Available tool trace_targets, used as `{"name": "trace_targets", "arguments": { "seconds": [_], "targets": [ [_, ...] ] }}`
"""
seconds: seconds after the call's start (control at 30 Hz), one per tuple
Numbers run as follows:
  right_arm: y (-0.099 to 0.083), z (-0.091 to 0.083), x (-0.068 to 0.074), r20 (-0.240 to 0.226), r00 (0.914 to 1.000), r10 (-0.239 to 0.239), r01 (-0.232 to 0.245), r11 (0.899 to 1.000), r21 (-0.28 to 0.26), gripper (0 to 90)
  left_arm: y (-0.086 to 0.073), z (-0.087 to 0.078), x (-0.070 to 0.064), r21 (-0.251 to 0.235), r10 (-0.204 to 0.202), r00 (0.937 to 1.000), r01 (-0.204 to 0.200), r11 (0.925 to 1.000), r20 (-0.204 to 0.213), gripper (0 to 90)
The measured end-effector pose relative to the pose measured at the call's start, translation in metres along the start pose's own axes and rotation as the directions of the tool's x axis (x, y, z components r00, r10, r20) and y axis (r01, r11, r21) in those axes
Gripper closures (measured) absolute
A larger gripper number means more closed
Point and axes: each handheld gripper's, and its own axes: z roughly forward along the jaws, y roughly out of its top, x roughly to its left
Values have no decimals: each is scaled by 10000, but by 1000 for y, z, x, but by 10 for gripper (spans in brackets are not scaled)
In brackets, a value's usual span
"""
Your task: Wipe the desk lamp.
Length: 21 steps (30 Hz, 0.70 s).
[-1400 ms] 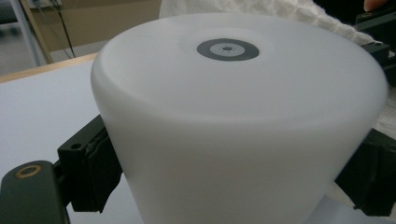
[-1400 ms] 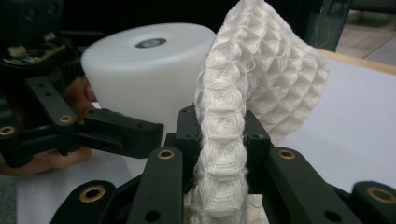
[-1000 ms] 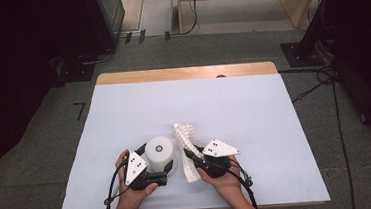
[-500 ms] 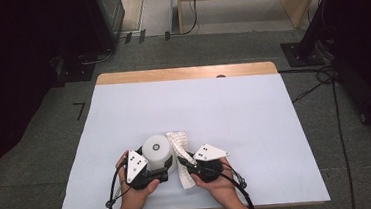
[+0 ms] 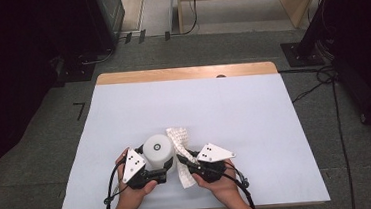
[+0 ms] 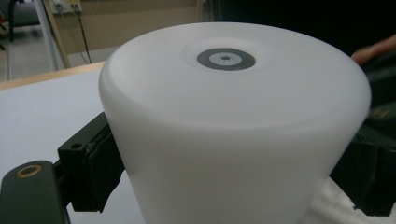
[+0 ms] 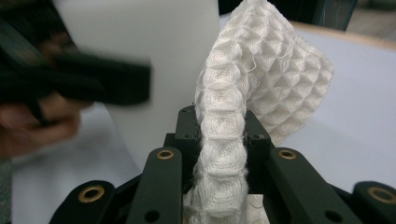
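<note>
I have the left gripper [image 5: 163, 172] clamped on the upturned white cup [image 5: 157, 150] near the table's [image 5: 254, 109] front edge; my right gripper [image 5: 184, 161] pinches the waffle cloth [image 7: 224, 140], which touches the cup's side.

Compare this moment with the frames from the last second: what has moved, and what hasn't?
The right gripper has carried the cloth leftward, from apart to right against the cup, and both hands have drawn slightly toward the near table edge. Unchanged: the left gripper clamps the upside-down cup, the right clamps the cloth.
</note>
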Motion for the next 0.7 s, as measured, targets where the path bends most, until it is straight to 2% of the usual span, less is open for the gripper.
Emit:
{"name": "trace_targets", "arguments": {
  "seconds": [0.07,0.1,0.2,0.23,0.27,0.33,0.4,0.5,0.53,0.6,0.63,0.7],
  "targets": [
    [-5,6,-1,56,9999,127,-129,9994,324,744,1,-1,0,-48,83,10000,-83,10000,-35,88],
    [-5,6,-1,19,9999,154,-155,9994,305,744,0,0,1,1,56,10000,-56,10000,-13,88],
    [2,0,2,-97,9999,67,-68,10000,-70,743,-4,3,2,189,80,10000,-79,9998,-37,88],
    [6,-4,4,-161,9999,27,-33,9993,-378,742,-5,5,3,227,90,10000,-89,9997,-44,88],
    [10,-8,6,-196,9998,-64,52,9980,-631,742,-6,6,3,223,93,9999,-92,9997,-43,88],
    [14,-11,7,-208,9995,-248,231,9965,-807,741,-8,7,4,165,174,9998,-173,9997,-34,88],
    [14,-12,5,-100,9995,-309,300,9964,-790,741,-11,8,6,157,362,9993,-361,9992,-60,88],
    [9,-10,0,166,9998,-85,96,9977,-669,742,-16,12,8,490,363,9993,-366,9981,58,87],
    [7,-10,-3,288,9996,-21,38,9982,-591,742,-16,11,7,437,337,9994,-338,9985,34,86],
    [5,-9,-7,430,9990,96,-73,9985,-535,741,-16,11,6,470,305,9995,-300,9984,-113,81],
    [4,-9,-9,513,9986,145,-119,9987,-499,741,-16,11,3,419,268,9988,-251,9988,-402,70],
    [1,-8,-15,732,9966,374,-353,9989,-308,737,-16,10,-2,249,18,9977,-1,9997,-677,50]
  ]
}}
